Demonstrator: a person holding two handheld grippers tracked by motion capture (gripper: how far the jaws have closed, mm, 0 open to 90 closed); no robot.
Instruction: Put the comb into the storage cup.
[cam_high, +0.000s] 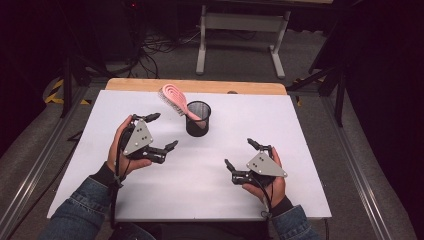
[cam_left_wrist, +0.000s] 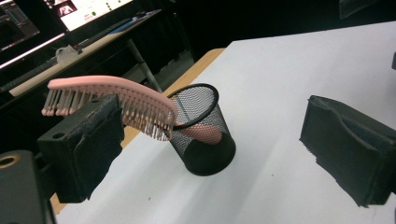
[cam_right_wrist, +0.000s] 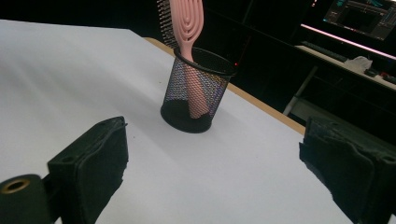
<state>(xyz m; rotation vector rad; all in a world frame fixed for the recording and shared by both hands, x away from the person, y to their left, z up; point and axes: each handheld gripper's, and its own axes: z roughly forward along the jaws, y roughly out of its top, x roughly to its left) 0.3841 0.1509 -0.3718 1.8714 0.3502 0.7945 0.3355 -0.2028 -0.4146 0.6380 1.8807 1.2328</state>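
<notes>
Now we note the brush (cam_high: 176, 98) standing handle-down in the mesh cup (cam_high: 198, 119) near the table's (cam_high: 300, 150) far edge, leaning on its rim, probably settled, while left gripper (cam_high: 161, 131) and right gripper (cam_high: 239, 154) rest back, both jaws apart, empty.

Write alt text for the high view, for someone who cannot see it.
A pink hairbrush stands handle-down in a black mesh cup near the far edge of a white table. Nearer the camera, two hands hold the left gripper and right gripper, both open and apart from the cup.
</notes>
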